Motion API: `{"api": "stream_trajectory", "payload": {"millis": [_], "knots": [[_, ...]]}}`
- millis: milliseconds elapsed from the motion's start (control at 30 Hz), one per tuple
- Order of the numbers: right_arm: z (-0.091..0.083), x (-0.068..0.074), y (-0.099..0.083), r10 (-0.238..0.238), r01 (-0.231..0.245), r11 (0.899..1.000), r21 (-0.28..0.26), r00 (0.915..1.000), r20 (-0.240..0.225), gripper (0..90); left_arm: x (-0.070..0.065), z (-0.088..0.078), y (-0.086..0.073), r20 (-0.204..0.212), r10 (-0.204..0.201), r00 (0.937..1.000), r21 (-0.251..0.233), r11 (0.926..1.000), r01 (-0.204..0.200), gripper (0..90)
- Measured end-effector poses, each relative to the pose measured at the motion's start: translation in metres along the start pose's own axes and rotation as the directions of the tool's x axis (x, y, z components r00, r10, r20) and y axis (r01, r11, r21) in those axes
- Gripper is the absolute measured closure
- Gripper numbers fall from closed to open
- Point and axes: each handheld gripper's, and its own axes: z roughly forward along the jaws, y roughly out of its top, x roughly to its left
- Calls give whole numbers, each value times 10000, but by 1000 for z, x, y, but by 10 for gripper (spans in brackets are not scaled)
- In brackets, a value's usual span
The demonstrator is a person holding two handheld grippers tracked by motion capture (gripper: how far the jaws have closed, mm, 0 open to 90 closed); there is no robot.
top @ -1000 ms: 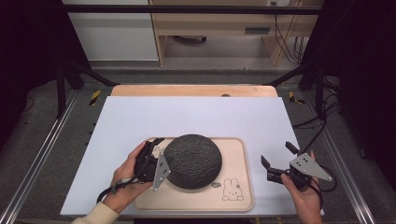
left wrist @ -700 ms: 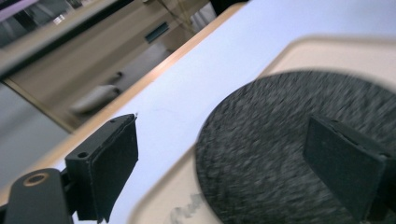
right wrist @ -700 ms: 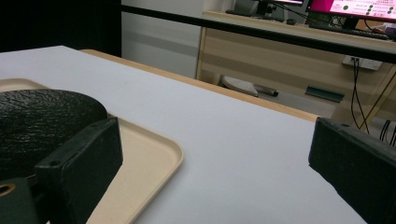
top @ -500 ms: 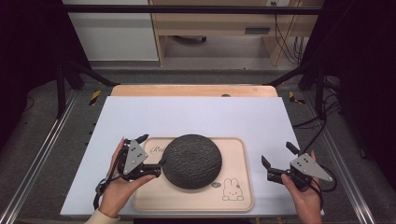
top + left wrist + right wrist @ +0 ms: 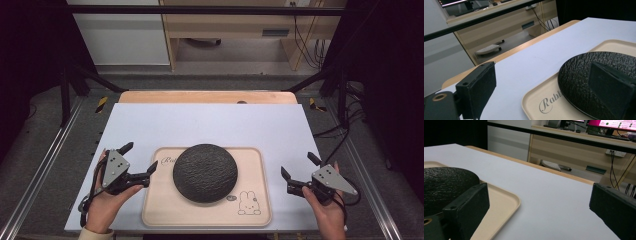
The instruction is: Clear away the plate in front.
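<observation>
A dark, rough-skinned domed bowl [image 5: 205,172] lies upside down on a beige tray [image 5: 255,215] that bears a rabbit drawing. My left gripper [image 5: 141,156] hangs just off the tray's left edge, pointing at the bowl. Its jaws have just been opening and stand open with nothing between them. In the left gripper view the bowl [image 5: 579,75] sits on the tray [image 5: 536,102] beyond the jaws, apart from them. My right gripper [image 5: 299,164] is open to the right of the tray, over the white sheet. The right gripper view has the bowl [image 5: 444,185] and the tray [image 5: 501,205] at its left.
A white sheet [image 5: 210,125] covers the table and a wooden edge [image 5: 207,96] runs along its far side. Metal rails [image 5: 45,170] flank the table. A black bar [image 5: 200,10] crosses overhead. Behind stand a wooden cabinet and cables [image 5: 305,40].
My left gripper has drawn back to the left, away from the bowl's left edge, with its jaws spreading wider. The bowl stays on the tray. The right gripper has not moved.
</observation>
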Motion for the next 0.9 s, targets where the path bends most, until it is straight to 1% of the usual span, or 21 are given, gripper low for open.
{"api": "stream_trajectory", "payload": {"millis": [100,133,267,367,500,667,767,833,900], "knots": [[0,0,0,15,-15,10000,4,10000,11,32,5,-6,-2,-123,-187,9997,-231,9996,184,54],[0,0,0,0,0,10000,9,10000,17,32,8,-7,-2,-163,-155,9997,-356,9993,150,53],[0,0,0,-6,6,10000,10,10000,6,33,16,-14,-8,-238,-510,9984,-354,9981,501,43],[0,0,0,-7,7,10000,3,10000,13,33,24,-18,-14,-302,-844,9960,-470,9954,829,41],[1,0,0,-19,19,10000,-1,10000,24,33,32,-22,-21,-369,-990,9944,-656,9932,964,40],[0,0,0,17,-17,10000,-18,10000,19,31,39,-26,-27,-141,-1159,9932,-1009,9884,1139,37],[0,-1,0,34,-34,10000,-23,10000,16,31,43,-28,-32,104,-1299,9915,-1205,9841,1302,34],[0,-1,0,41,-41,10000,-20,10000,8,31,45,-29,-36,342,-1408,9894,-1310,9809,1441,32],[1,0,0,18,-18,10000,-18,10000,-1,31,47,-28,-41,491,-1436,9884,-1329,9799,1489,26]]}}
